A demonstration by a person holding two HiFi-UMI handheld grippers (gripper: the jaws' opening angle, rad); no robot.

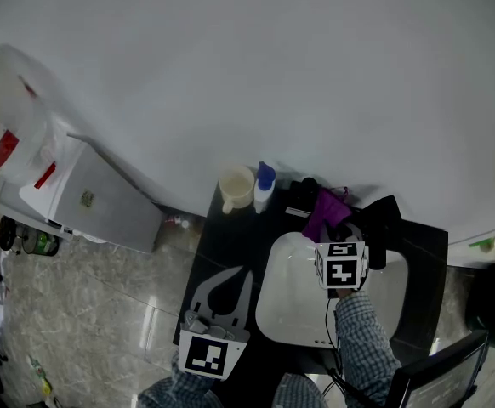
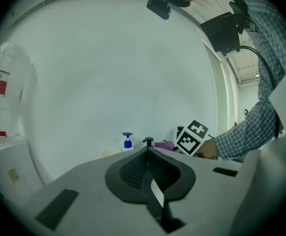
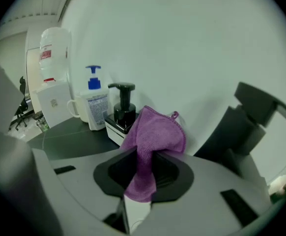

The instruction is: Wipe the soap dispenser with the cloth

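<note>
Purple cloth held in the right claw, right next to the soap dispenser.
Down near the person, the left claw is pinched closed with nothing in it, low over the black counter. The right claw is over the white sink, squeezed tight on the cloth, which sticks up and flops over. Just behind the cloth stands the black soap dispenser, at the back of the counter. I cannot tell if the cloth touches it. Next to it are a bottle with a blue pump and a cream mug, by the white wall.
</note>
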